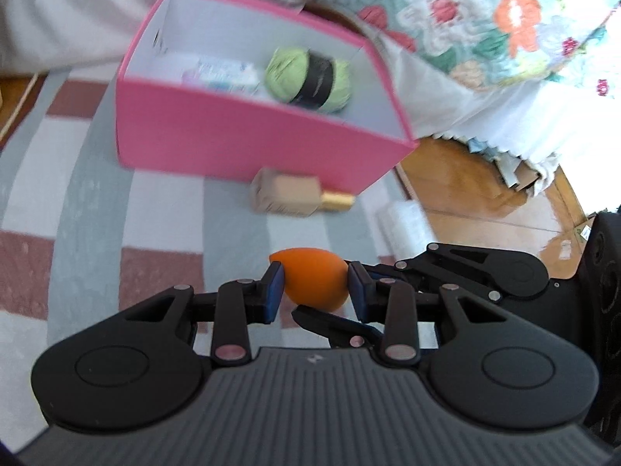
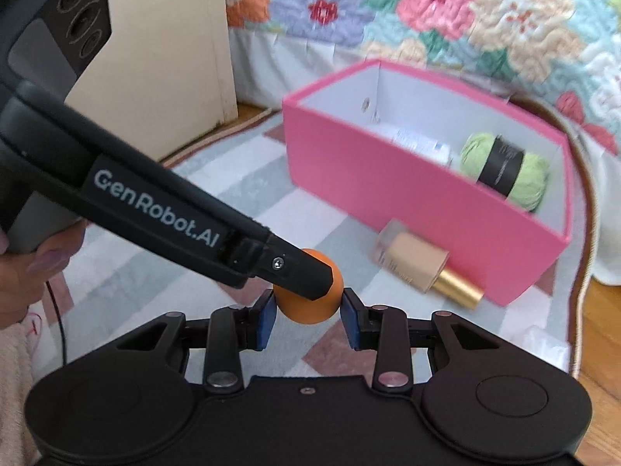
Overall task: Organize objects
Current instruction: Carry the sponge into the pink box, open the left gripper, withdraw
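Left wrist view: the left claw (image 1: 315,285) clamps an orange sponge (image 1: 315,277) above the rug (image 1: 77,202), near a pink box (image 1: 248,143) holding green yarn (image 1: 308,79).

Right wrist view: the right claw (image 2: 308,310) grips the same sponge (image 2: 306,306); a makeup bottle (image 2: 423,262) lies against the box (image 2: 407,198).

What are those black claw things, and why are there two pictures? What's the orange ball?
They are two grabbing tools that a person holds, one in each hand. Each has a camera looking along its fingers, so you get one picture per tool. The left gripper and the right gripper both pinch the same orange egg-shaped sponge between blue pads. Ahead, on a checked rug, stands a pink box holding green yarn and a whitish packet. A beige bottle with a gold cap lies in front of the box.
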{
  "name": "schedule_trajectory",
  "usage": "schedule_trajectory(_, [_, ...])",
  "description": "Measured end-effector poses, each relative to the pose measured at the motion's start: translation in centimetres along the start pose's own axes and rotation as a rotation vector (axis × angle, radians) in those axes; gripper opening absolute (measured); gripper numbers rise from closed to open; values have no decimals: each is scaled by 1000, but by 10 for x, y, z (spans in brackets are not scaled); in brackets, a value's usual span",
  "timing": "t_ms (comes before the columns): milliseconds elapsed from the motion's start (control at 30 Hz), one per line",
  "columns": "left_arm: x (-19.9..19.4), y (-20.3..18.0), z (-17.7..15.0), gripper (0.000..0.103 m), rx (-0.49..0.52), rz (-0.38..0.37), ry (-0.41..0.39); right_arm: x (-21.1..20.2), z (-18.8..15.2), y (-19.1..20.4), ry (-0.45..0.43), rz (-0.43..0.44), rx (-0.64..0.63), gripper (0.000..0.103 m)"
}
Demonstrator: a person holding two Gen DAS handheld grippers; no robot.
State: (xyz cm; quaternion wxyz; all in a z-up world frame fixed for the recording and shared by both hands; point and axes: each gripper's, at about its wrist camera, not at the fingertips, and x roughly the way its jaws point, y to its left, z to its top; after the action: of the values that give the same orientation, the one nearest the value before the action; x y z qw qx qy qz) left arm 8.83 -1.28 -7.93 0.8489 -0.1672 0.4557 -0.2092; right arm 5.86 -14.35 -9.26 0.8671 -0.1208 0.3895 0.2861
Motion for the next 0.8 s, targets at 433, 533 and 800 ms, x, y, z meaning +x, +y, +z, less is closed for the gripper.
schedule_trajectory(433, [-59, -49, 59, 35, 98, 2, -146, -64, 51, -3, -174, -126, -99, 41])
schedule_trajectory(533, [-61, -47, 76, 35, 83, 10, -161, -63, 67, -11, -192, -127, -93, 41])
schedule_trajectory(800, [-32, -29, 130, 35, 34, 75, -178, -25, 115, -44, -172, -90, -62, 41])
